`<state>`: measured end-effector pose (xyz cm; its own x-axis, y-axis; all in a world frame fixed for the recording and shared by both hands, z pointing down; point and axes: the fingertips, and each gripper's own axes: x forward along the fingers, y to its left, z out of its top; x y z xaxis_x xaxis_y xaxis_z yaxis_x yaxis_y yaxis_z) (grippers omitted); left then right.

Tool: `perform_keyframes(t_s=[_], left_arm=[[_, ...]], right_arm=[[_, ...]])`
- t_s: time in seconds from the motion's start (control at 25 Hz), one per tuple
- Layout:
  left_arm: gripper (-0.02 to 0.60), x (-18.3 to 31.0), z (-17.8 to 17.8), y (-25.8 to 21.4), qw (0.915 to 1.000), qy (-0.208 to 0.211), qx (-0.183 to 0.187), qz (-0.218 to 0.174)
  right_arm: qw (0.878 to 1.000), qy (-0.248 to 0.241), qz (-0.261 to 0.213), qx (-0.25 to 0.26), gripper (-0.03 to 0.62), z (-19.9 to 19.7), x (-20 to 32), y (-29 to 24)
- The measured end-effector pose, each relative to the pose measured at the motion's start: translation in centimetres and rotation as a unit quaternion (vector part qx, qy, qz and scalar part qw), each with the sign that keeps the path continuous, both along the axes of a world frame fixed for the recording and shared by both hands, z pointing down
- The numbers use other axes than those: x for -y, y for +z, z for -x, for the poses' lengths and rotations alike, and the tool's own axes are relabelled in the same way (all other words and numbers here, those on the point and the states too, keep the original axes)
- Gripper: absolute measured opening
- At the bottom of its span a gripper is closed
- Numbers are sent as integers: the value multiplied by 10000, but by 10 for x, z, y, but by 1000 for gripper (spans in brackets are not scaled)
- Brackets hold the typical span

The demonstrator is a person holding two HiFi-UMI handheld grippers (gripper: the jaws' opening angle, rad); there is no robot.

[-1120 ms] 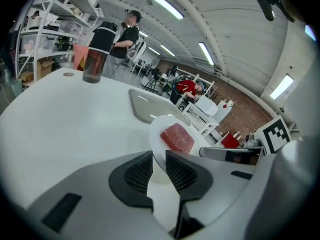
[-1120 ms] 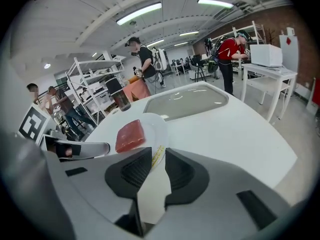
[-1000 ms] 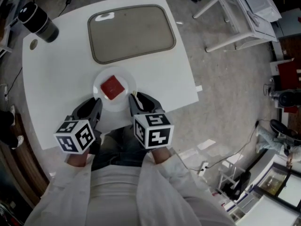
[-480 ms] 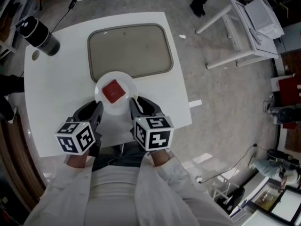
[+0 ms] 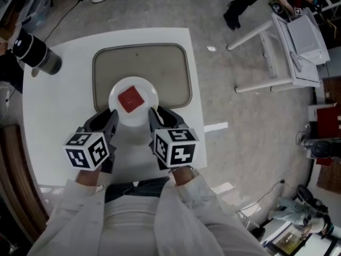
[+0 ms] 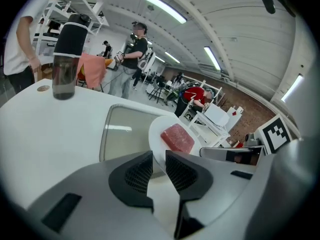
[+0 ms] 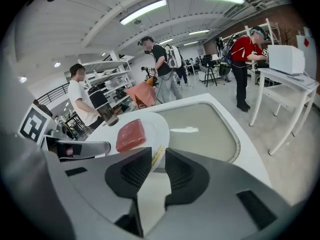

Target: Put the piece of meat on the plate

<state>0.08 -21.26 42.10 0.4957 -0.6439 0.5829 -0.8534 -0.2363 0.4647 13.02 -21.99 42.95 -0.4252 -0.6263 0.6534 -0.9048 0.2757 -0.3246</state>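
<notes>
Looking basically done to me: the piece of meat already sits on the plate, while the left gripper and right gripper each clamp its near rim over the tray's near edge.

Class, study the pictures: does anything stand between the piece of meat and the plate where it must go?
Nothing visible does. The piece of meat already lies flat on the plate. The left gripper and the right gripper each clamp the plate by its near rim.
</notes>
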Motion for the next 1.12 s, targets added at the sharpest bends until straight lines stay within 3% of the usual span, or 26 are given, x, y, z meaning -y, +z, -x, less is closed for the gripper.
perform_keyframes(t_s=[0.52,1.12], left_arm=[[83,80,-23,16,9997,-178,123,71],[84,94,-23,48,9978,-370,199,504]], right_arm=[[9999,-99,94,80,92,-22,85,17],[9984,-313,442,129,94,-21,105,46]])
